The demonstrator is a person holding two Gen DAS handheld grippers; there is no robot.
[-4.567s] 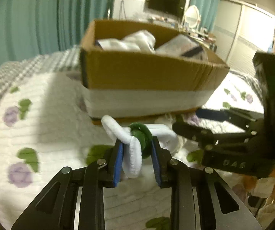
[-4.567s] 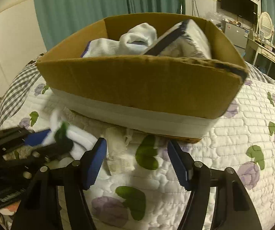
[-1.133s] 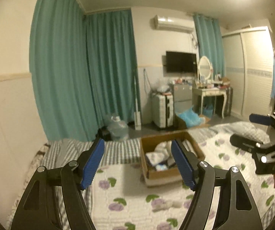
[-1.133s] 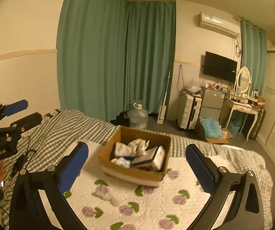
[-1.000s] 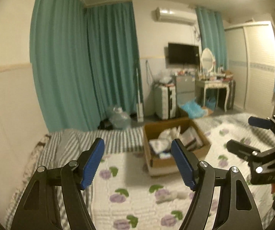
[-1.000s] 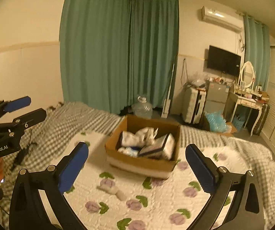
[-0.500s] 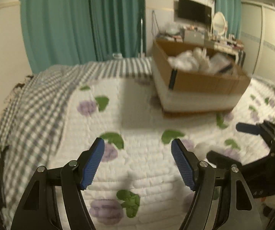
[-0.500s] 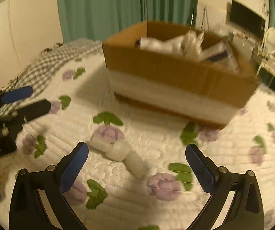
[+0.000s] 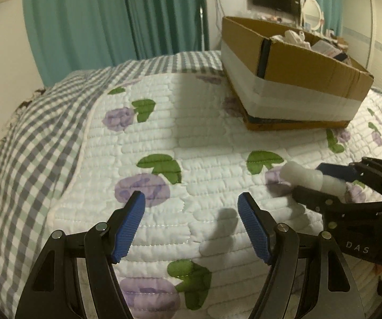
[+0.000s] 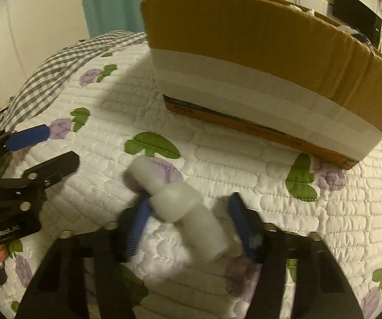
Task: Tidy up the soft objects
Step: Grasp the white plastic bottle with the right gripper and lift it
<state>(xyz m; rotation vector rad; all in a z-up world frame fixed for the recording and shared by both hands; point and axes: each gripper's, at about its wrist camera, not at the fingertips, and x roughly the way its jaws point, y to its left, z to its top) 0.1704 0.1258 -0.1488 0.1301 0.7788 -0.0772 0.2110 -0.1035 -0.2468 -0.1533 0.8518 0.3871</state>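
A white rolled soft bundle (image 10: 180,207) lies on the flowered quilt in front of the cardboard box (image 10: 257,53). My right gripper (image 10: 189,220) sits low over it, and its jaws are closing with the bundle between them. The left pad is at the roll's side, while a gap still shows at the right pad. In the left wrist view the same bundle (image 9: 302,176) lies between the right gripper's (image 9: 321,183) fingers. My left gripper (image 9: 191,199) hovers open over bare quilt to the left, holding nothing. It also shows in the right wrist view, left gripper (image 10: 58,147).
The box (image 9: 297,79) holds white soft items and a dark-edged pack. The white quilt (image 9: 191,138) with purple flowers and green leaves covers the bed, with a grey checked sheet (image 9: 31,133) at its left edge. Teal curtains (image 9: 111,13) hang behind.
Both grippers have come down from high above the bed to just over the quilt. The right jaws have narrowed around the white bundle. The left jaws stay wide.
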